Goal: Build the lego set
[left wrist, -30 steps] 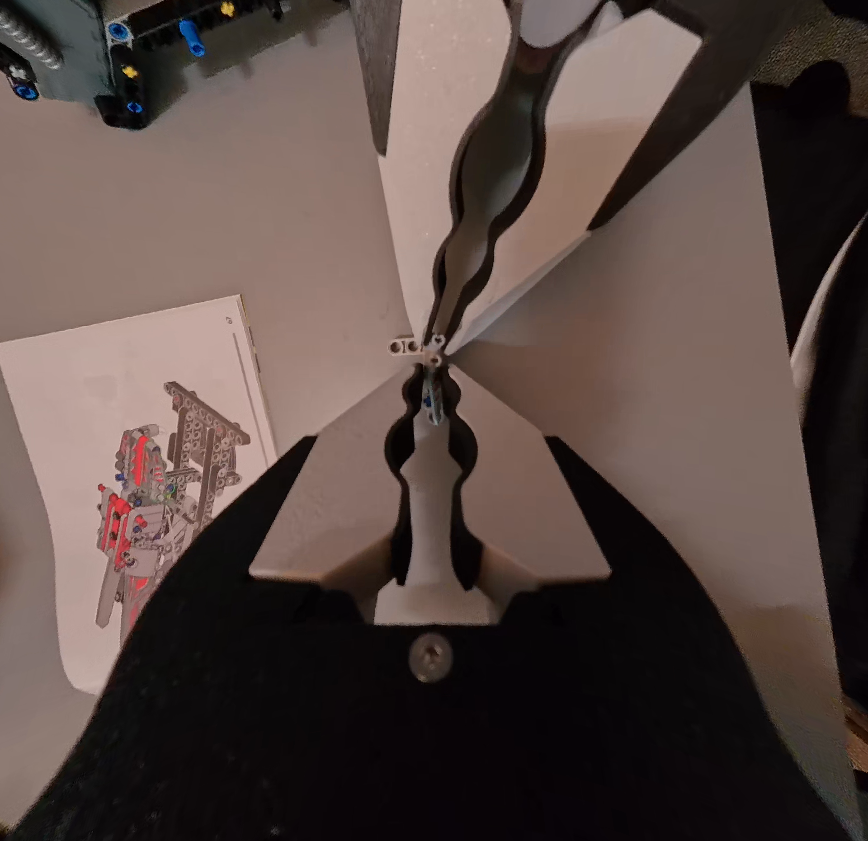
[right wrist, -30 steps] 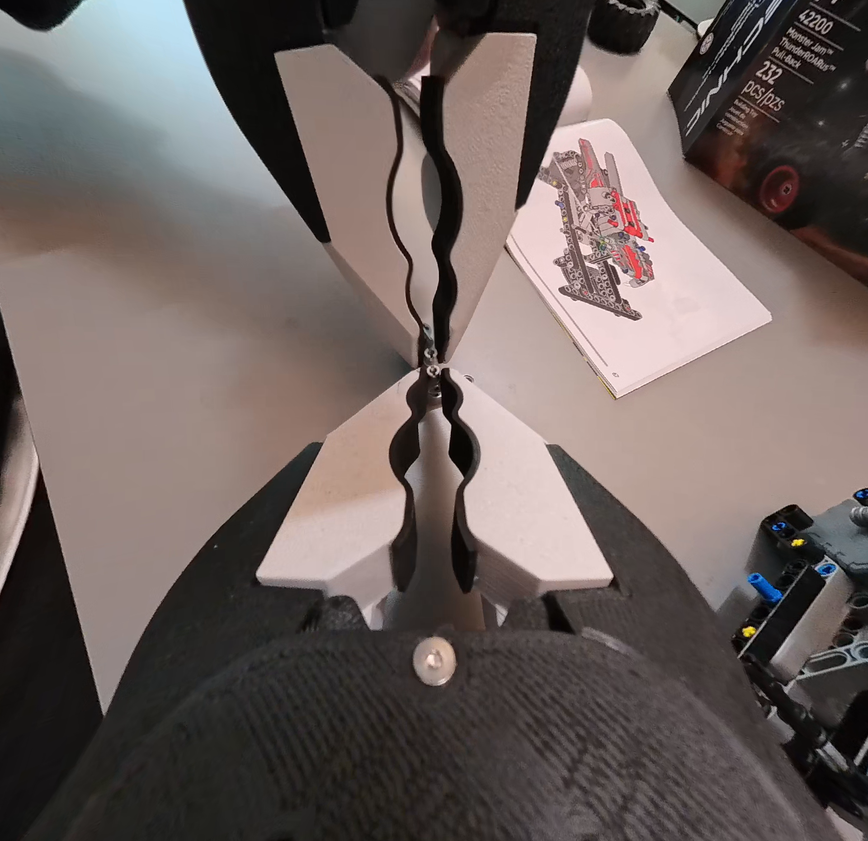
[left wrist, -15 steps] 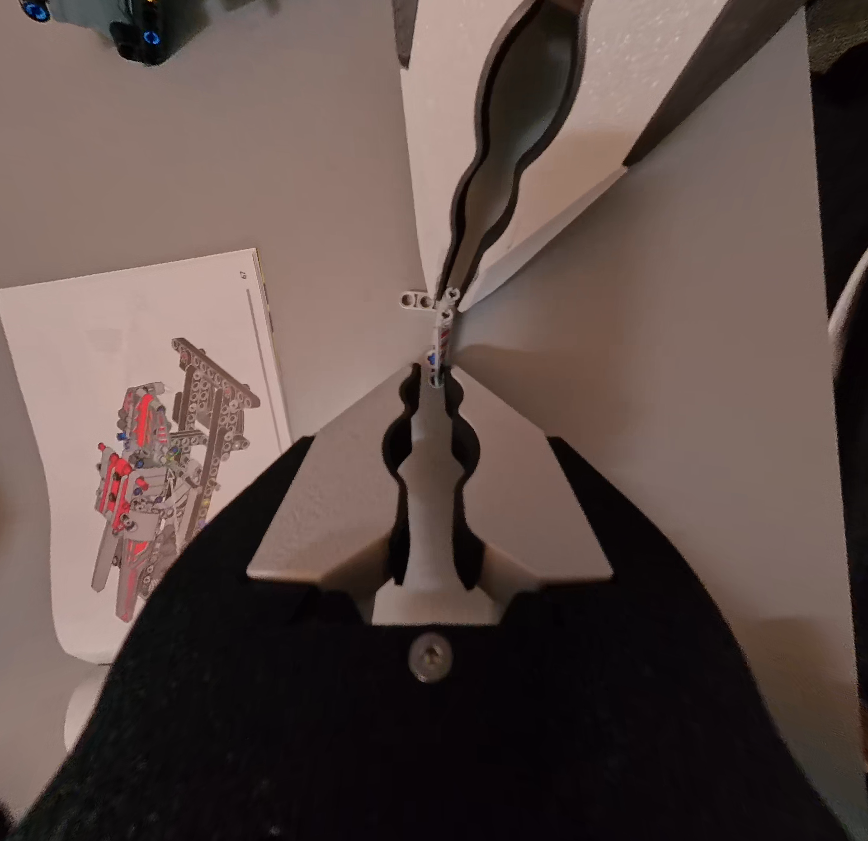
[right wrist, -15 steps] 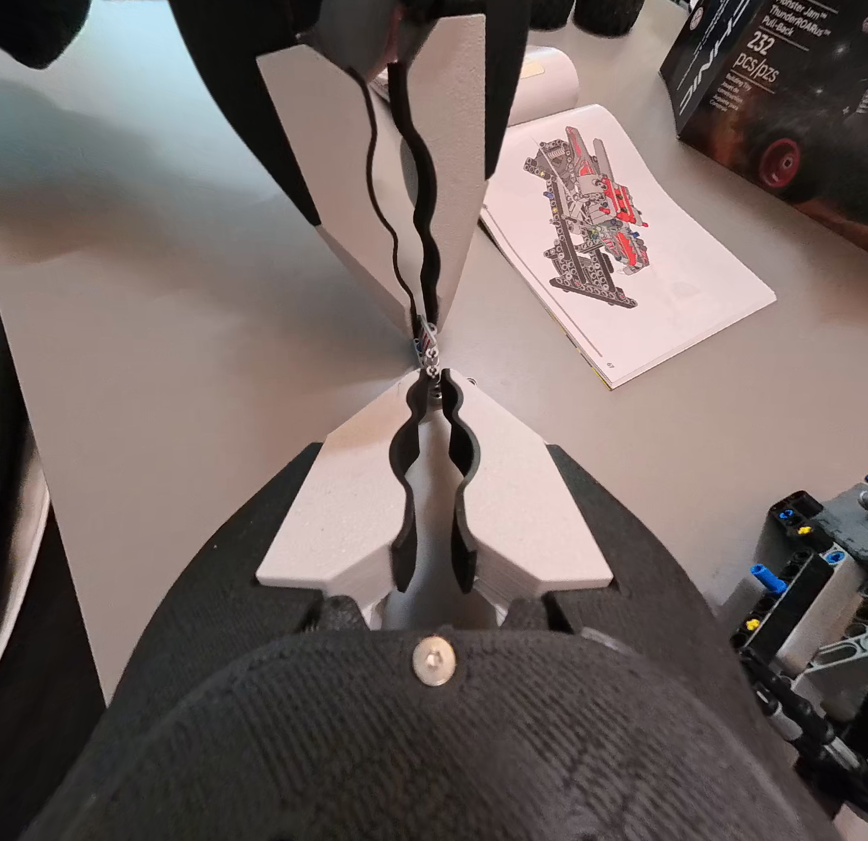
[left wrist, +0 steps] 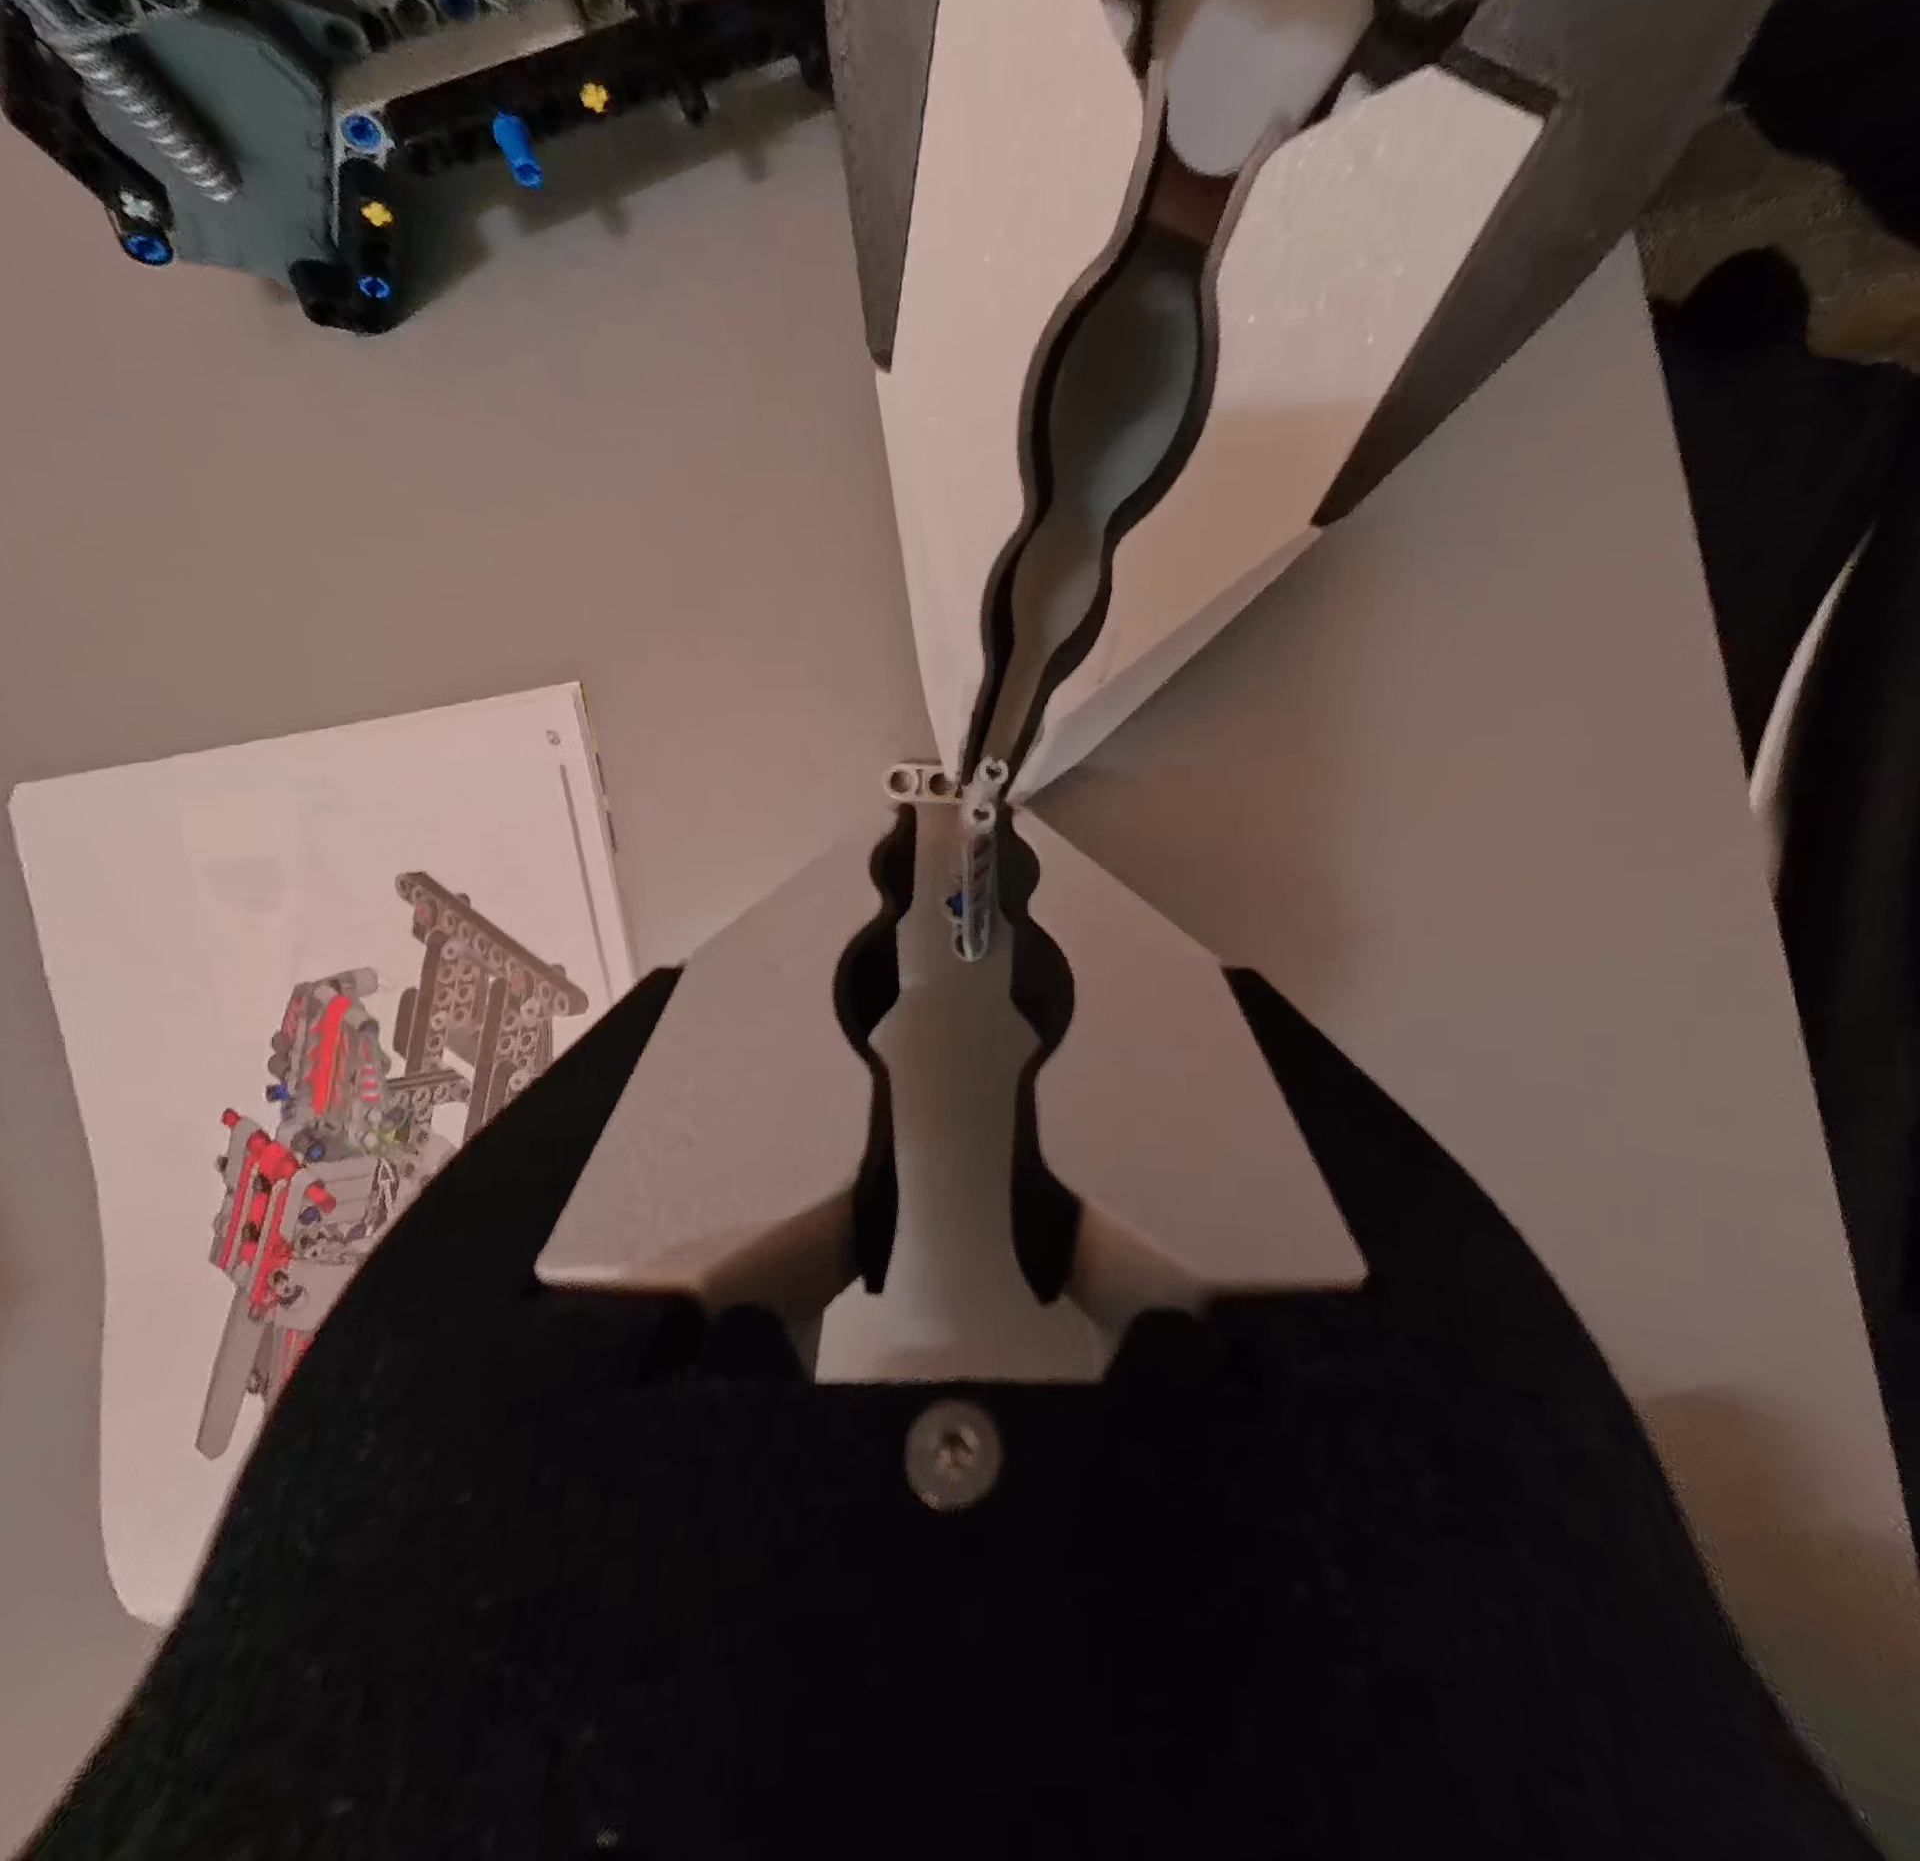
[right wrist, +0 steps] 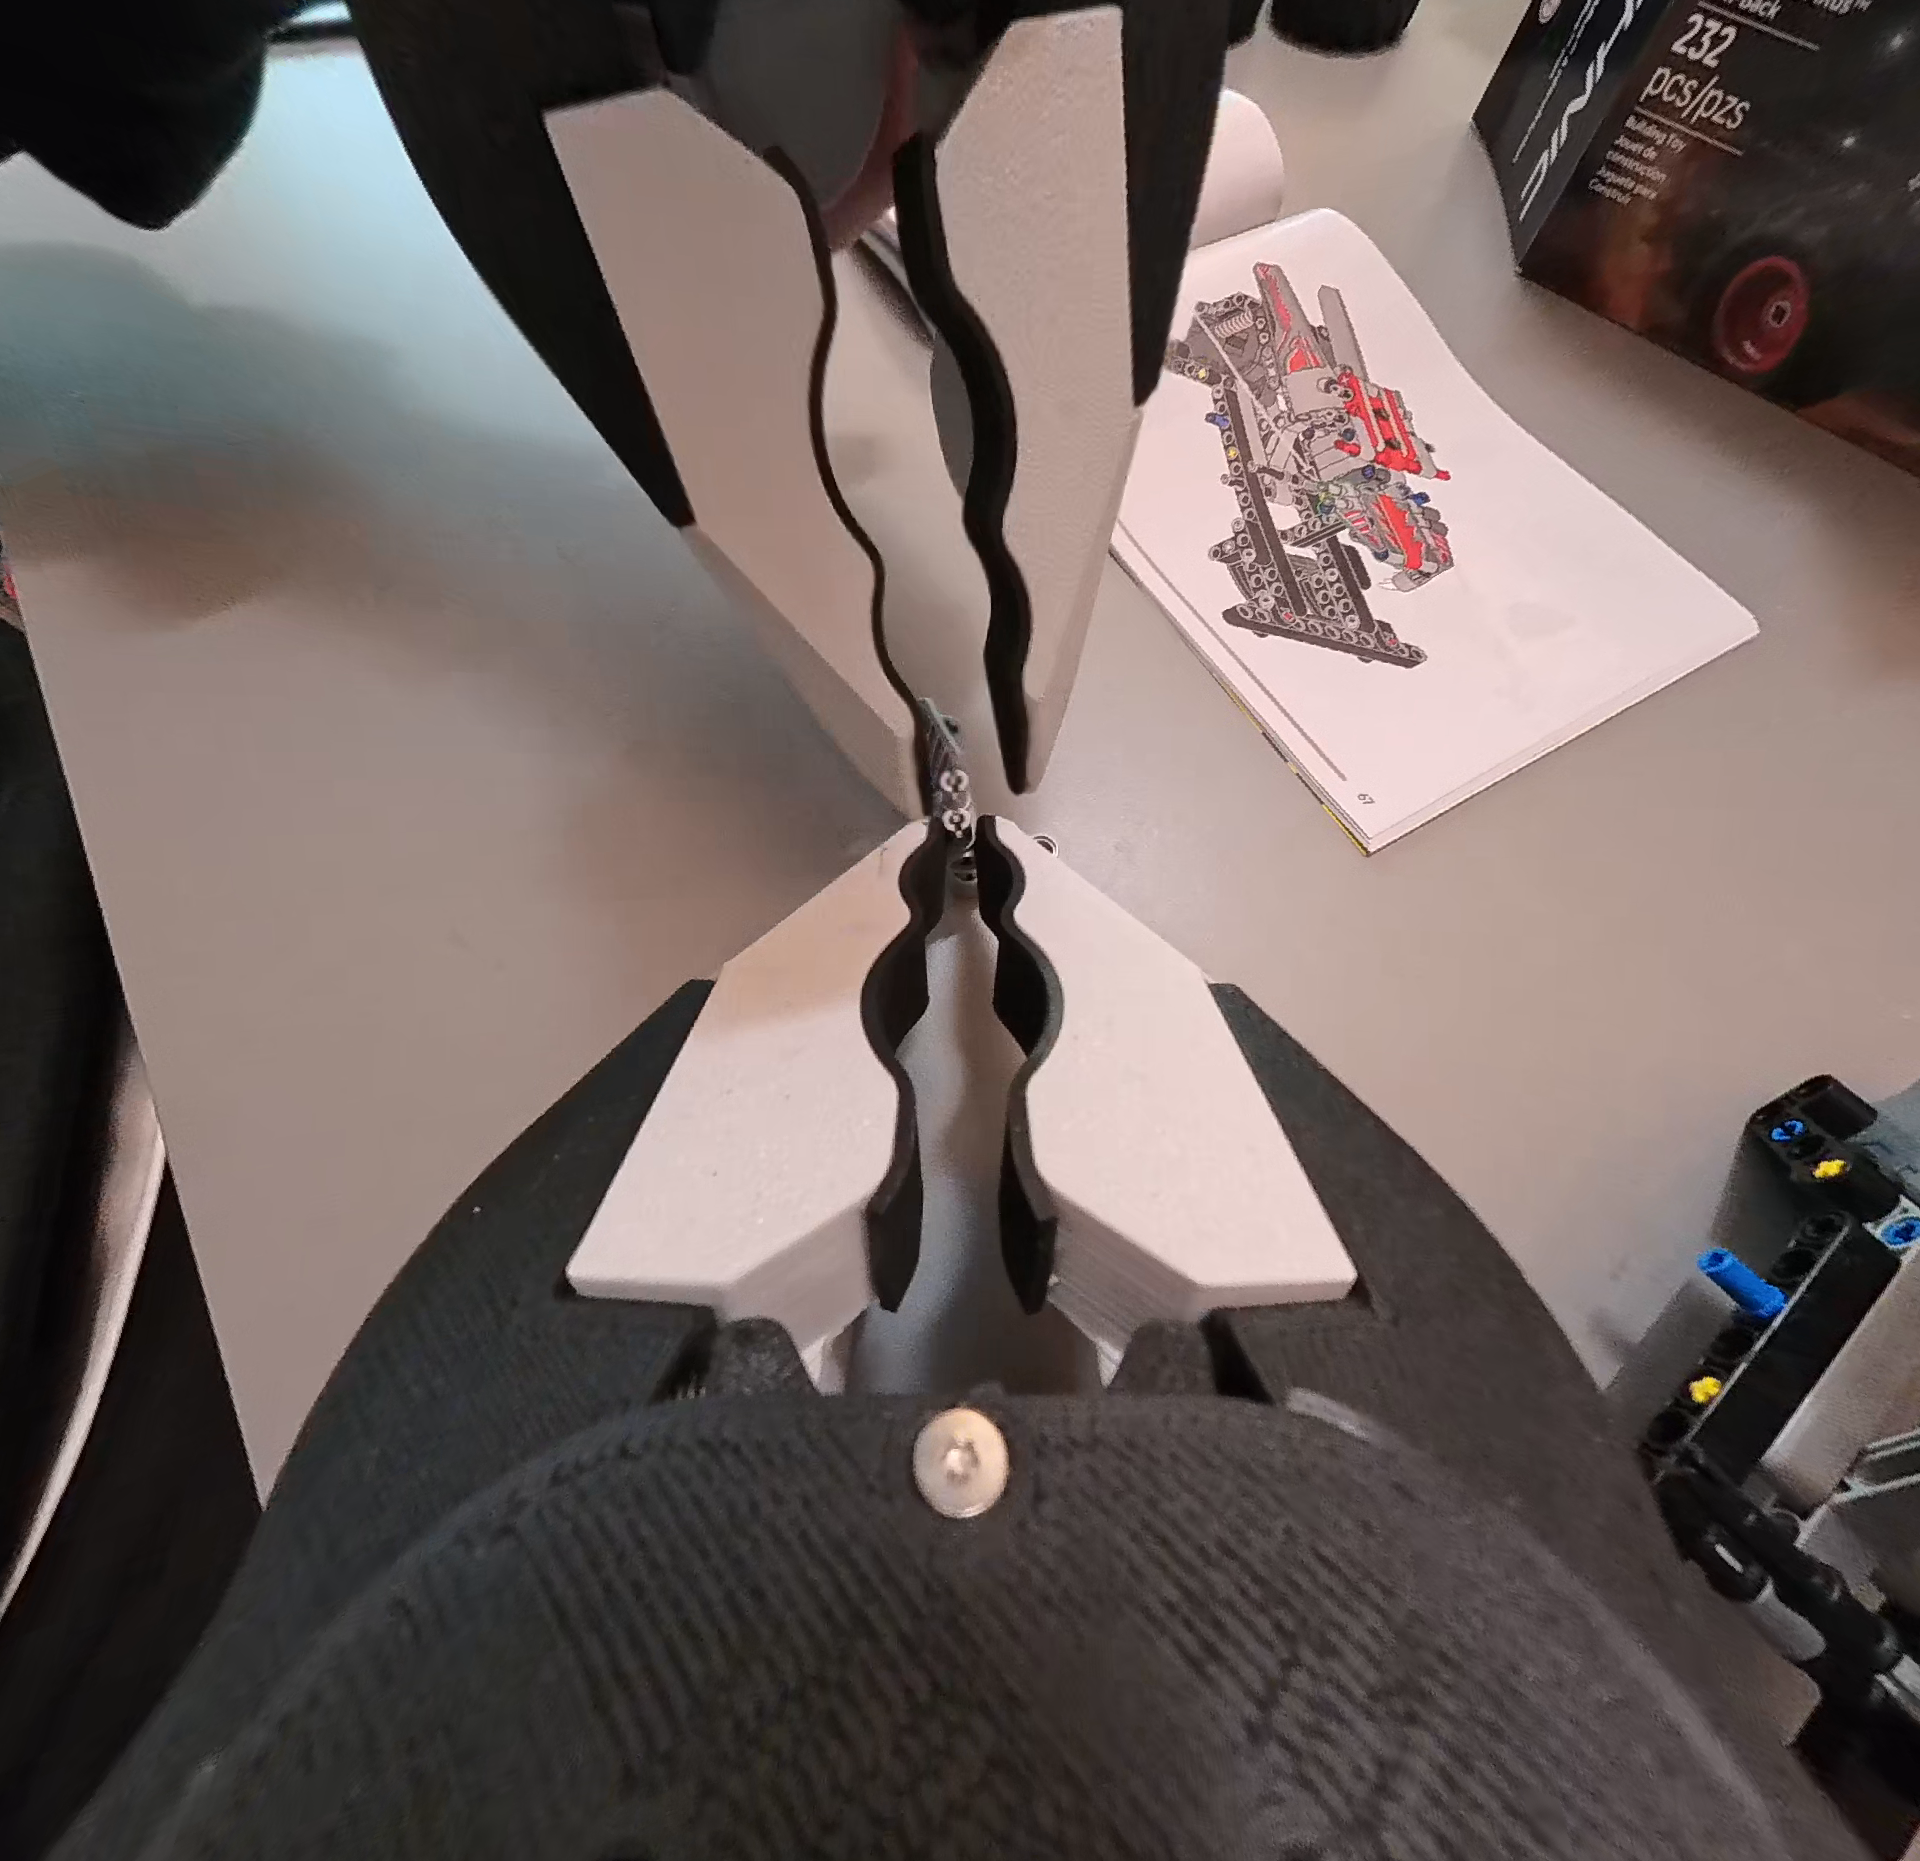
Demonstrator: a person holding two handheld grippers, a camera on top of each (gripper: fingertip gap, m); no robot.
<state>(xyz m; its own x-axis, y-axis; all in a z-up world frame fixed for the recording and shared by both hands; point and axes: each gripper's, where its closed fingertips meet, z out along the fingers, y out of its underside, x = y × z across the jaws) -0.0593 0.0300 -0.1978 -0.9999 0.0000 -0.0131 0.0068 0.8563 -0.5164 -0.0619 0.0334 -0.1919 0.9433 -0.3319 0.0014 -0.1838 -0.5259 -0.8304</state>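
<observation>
A thin striped beam [left wrist: 977,902] is pinched in the left gripper [left wrist: 961,855], tip-to-tip with a small grey connector [left wrist: 920,783] pinched by the right gripper [right wrist: 961,845] above the worktop [left wrist: 623,481]; misalignment could drop either.

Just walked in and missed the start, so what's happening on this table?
A person is building a Lego set with two handheld grippers. The left gripper and right gripper meet tip to tip above the table, each pinching one of two small light-grey pieces being joined. The instruction booklet lies open, and the part-built model sits untouched.
</observation>
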